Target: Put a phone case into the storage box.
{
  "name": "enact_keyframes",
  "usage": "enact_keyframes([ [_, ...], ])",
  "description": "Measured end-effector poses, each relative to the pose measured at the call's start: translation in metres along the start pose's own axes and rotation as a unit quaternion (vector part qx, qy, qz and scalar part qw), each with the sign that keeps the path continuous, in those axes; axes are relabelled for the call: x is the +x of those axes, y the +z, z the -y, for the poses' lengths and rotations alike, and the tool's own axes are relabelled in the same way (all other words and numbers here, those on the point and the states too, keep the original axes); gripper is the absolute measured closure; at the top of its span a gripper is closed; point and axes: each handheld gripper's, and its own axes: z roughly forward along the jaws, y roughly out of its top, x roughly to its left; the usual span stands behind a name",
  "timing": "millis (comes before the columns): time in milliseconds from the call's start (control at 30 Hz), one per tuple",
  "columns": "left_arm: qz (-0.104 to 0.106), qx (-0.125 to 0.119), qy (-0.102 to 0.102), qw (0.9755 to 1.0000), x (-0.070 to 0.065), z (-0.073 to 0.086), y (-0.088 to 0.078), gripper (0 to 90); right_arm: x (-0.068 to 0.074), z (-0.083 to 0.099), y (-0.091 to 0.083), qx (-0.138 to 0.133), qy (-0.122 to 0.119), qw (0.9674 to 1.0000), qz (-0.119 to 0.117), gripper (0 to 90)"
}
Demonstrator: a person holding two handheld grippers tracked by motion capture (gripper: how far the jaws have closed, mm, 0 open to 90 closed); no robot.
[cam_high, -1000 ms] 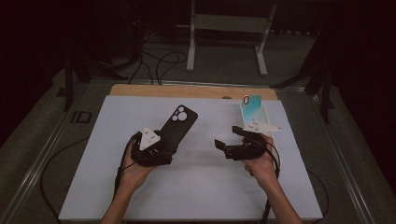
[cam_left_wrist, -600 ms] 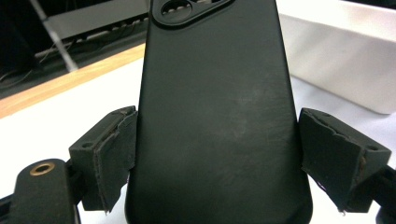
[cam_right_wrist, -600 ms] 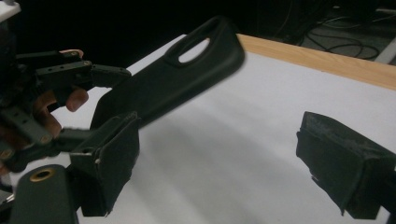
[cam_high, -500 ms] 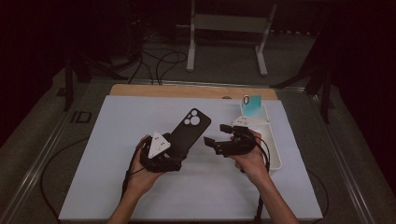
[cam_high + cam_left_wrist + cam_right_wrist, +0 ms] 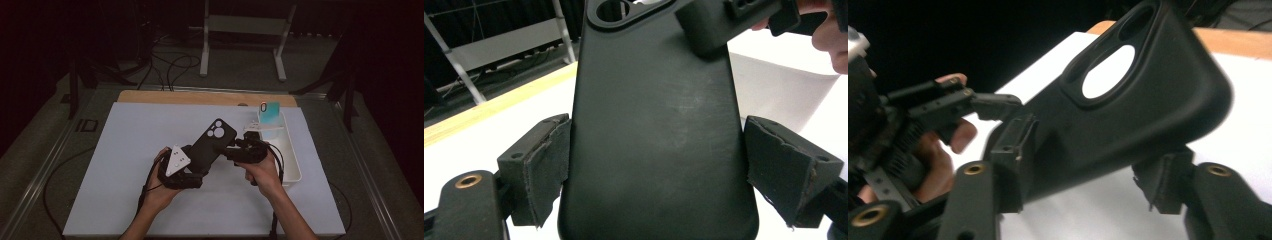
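A black phone case (image 5: 210, 145) hangs tilted above the white mat, its camera cut-out pointing to the far right. My left gripper (image 5: 197, 166) is shut on its lower end, and in the left gripper view the pads (image 5: 549, 160) stand at both long edges of the case (image 5: 654, 140). Coming in from the right, my right gripper (image 5: 231, 150) is open with one jaw on either side of the case's upper part (image 5: 1128, 110). One of its fingers (image 5: 711, 25) lies against the case's back. The left gripper (image 5: 948, 105) shows beyond it.
A white tray (image 5: 292, 165) sits at the mat's right side, with a teal phone case (image 5: 271, 112) leaning at its far end. The white mat (image 5: 115, 165) covers most of the table, and a wooden strip (image 5: 200, 97) runs along its far edge.
Both hands have moved toward the table's middle. The left gripper carried the case rightward, and the right gripper came left from beside the tray until its jaws reached the case.
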Motion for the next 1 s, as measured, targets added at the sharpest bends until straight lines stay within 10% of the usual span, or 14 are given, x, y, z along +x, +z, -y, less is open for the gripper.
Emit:
enact_keyframes([
  [567,-0.019,0.023,0.018,0.9994,-0.009,0.004,0.009,14.3,0.013,-0.001,0.007,0.010,-0.009,0.9984,-0.055,83.6],
  [1000,0.020,0.032,-0.037,0.9986,0.008,0.002,0.004,5.8,0.017,0.000,0.005,0.012,-0.046,0.9979,-0.043,85.9],
])
